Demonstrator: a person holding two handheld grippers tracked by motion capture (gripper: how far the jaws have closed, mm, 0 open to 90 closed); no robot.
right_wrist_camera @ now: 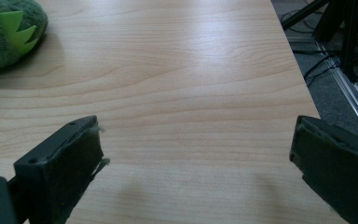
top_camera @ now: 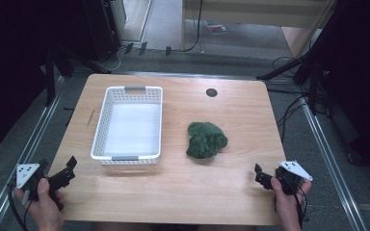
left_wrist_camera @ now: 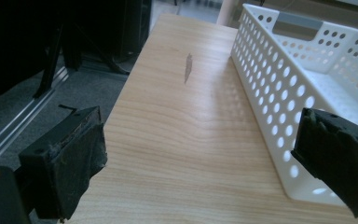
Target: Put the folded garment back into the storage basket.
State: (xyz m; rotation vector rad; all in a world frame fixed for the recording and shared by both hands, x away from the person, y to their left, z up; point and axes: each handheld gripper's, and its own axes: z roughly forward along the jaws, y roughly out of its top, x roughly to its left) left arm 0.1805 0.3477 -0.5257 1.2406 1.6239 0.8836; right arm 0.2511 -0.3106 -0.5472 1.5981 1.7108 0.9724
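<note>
A green plush toy (top_camera: 205,139) lies on the wooden table (top_camera: 183,183), right of centre; its fuzzy body with light green spikes (right_wrist_camera: 9,32) sits at the top left of the right gripper view. A white perforated basket (top_camera: 129,124) stands empty to the toy's left, and its side wall (left_wrist_camera: 279,102) runs along the right of the left gripper view. My left gripper (top_camera: 67,169) is open at the table's front left corner, just short of the basket. My right gripper (top_camera: 262,177) is open near the front right edge, holding nothing.
A round cable hole (top_camera: 211,92) is set in the table's far side. A thin dark scratch mark (left_wrist_camera: 188,68) lies on the wood left of the basket. Metal floor rails (top_camera: 33,139) and cables (top_camera: 289,108) flank the table.
</note>
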